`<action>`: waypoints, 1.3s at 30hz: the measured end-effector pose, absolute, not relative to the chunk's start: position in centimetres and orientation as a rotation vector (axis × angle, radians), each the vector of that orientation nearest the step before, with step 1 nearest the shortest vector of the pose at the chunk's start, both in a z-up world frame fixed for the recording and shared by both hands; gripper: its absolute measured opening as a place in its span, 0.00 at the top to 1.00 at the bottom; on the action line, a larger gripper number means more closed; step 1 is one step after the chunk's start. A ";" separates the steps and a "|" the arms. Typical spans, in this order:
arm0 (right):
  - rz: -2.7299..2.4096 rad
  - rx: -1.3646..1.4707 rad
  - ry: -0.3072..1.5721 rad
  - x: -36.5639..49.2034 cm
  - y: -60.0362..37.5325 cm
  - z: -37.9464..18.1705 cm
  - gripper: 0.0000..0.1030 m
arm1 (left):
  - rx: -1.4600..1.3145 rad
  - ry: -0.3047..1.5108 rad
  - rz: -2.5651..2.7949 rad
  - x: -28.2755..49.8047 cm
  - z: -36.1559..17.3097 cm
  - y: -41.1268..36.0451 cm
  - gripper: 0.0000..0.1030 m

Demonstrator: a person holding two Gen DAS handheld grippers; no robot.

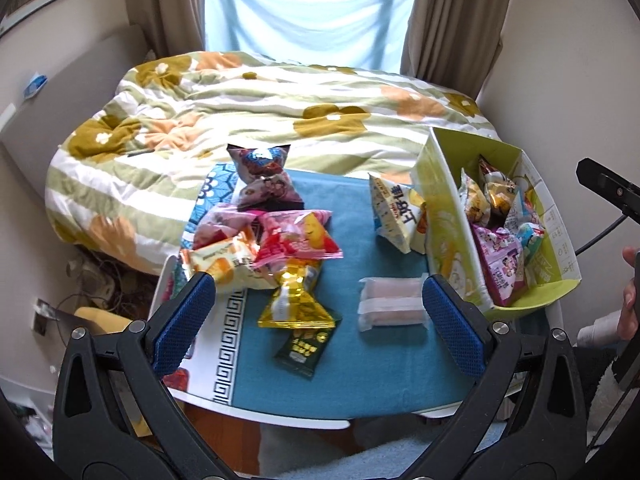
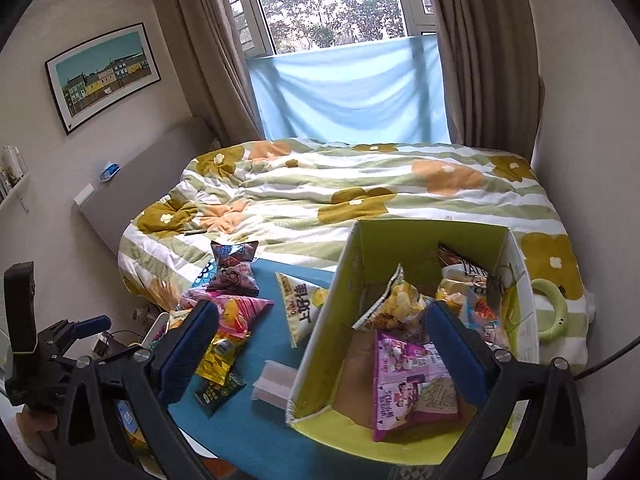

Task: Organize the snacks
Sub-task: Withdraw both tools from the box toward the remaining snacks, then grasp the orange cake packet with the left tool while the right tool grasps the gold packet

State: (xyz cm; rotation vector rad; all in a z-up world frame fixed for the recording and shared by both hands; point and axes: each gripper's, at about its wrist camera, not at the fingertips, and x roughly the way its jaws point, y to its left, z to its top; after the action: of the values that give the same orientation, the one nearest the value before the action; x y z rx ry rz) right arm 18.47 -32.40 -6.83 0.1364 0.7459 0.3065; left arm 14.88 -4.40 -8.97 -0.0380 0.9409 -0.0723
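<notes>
A green cardboard box [image 1: 444,216] [image 2: 328,320] stands on the right of a small table with a blue cloth [image 1: 360,360] and holds several snack bags. Loose snacks lie on the cloth: a pink bag [image 1: 298,238], a gold bag [image 1: 298,304], a dark green packet [image 1: 304,350], a pale pink pack [image 1: 394,308] and a white chip bag [image 1: 394,210] leaning on the box. My left gripper [image 1: 316,322] is open and empty above the cloth. My right gripper [image 2: 320,350] is open and empty over the box's near left wall, above a purple bag [image 2: 412,384].
A bed with a flowered quilt [image 1: 260,104] lies right behind the table. Curtains and a window stand beyond it. A green ring [image 2: 554,312] lies on the quilt right of the box. Cables and clutter sit on the floor [image 1: 100,284] left of the table.
</notes>
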 end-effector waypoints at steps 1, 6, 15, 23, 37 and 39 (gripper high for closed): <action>0.300 0.143 0.748 18.5 -31.4 -6.8 0.00 | -0.037 0.944 -0.082 15.1 -9.0 -3.3 0.00; 0.273 0.160 0.776 19.1 -26.2 -7.4 0.00 | -0.006 0.954 -0.134 16.4 -9.4 1.9 0.00; 0.205 0.178 0.847 20.0 -17.5 -11.0 0.00 | 0.070 0.994 -0.297 20.2 -12.8 8.4 0.00; 0.115 0.216 0.941 21.0 -13.1 -16.1 0.00 | 0.247 1.046 -0.482 23.5 -18.4 8.4 0.00; 0.104 0.204 1.078 23.2 -10.1 -24.0 0.00 | 0.573 1.070 -0.604 26.4 -26.8 4.3 0.20; 0.114 0.198 1.086 23.6 -9.8 -24.5 0.00 | 0.580 1.086 -0.613 26.8 -27.5 4.1 0.21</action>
State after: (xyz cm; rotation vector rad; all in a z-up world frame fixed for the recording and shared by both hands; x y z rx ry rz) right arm 23.57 -9.75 -24.52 0.1980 1.0857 0.1144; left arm 26.79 4.14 -27.46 0.5796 1.0857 -0.6130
